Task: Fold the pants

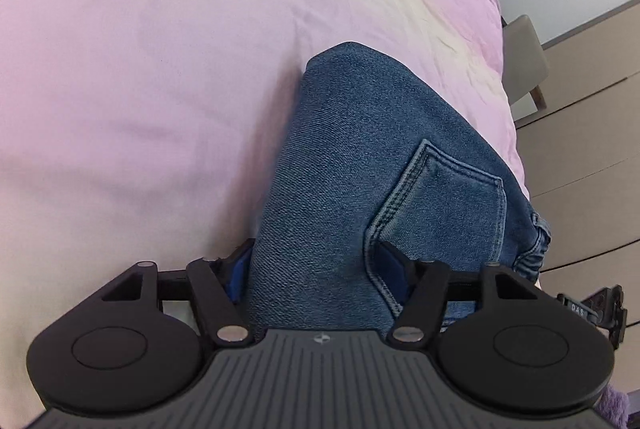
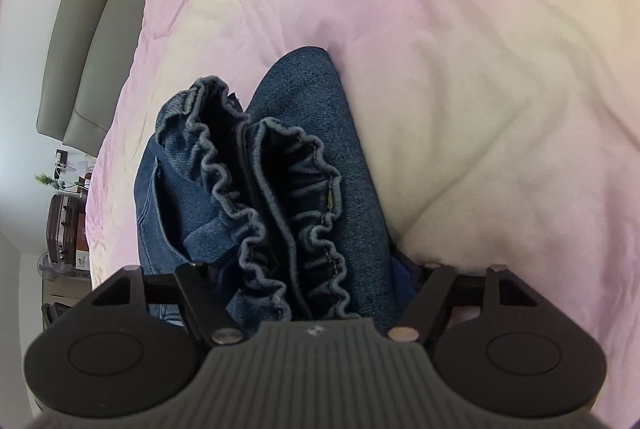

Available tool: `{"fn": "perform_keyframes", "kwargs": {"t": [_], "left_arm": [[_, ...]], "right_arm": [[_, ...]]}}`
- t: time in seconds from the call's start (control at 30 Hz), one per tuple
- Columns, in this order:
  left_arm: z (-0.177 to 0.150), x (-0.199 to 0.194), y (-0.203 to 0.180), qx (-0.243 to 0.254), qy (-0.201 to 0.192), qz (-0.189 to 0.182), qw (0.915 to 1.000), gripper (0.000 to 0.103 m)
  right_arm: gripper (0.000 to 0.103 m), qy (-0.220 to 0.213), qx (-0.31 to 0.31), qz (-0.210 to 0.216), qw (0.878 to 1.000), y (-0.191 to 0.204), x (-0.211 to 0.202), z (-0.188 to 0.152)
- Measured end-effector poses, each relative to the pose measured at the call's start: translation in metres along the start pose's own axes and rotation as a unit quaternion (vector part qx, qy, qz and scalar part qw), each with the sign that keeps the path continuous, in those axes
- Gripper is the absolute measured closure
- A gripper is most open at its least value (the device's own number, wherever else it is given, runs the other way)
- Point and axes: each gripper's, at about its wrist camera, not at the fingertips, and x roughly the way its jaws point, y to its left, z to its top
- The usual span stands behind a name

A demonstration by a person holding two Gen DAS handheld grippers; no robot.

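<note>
The blue denim pants [image 1: 360, 169] lie folded on the pink bed cover [image 1: 140, 49], back pocket [image 1: 440, 197] up. My left gripper [image 1: 316, 269] has its blue-padded fingers on both sides of the folded bundle, closed on it. In the right wrist view the pants [image 2: 280, 189] show their ruffled elastic waistband [image 2: 248, 197] facing the camera. My right gripper [image 2: 304, 285] grips the waistband end, fingers on both sides of the denim. The fingertips are mostly hidden by fabric in both views.
The pink and cream bed cover [image 2: 460, 49] spreads widely around the pants. A grey padded headboard [image 2: 80, 41] stands at the bed's end. Beige wooden drawers or flooring [image 1: 588, 149] lie past the bed's edge. A suitcase [image 2: 66, 229] stands beside the bed.
</note>
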Motion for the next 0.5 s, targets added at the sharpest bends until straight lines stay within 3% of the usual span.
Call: {"fn": "perform_keyframes", "kwargs": {"t": [0.13,0.23,0.5], "left_arm": [[-0.001,-0.010,-0.003,-0.006,-0.005,-0.006,1.0000,0.054],[-0.002,-0.019,-0.006,-0.012,-0.013,-0.015,0.9997,0.061],[-0.015,-0.057,-0.013,0.001,-0.021,-0.035,0.9992,0.066]], "right_arm": [[0.052,-0.011,-0.031,-0.025,0.999,0.024,-0.011,-0.003],[0.057,-0.014,-0.054,-0.037,0.998,0.042,-0.024,-0.004],[0.063,-0.014,-0.094,-0.040,0.995,0.091,-0.070,-0.020]]}}
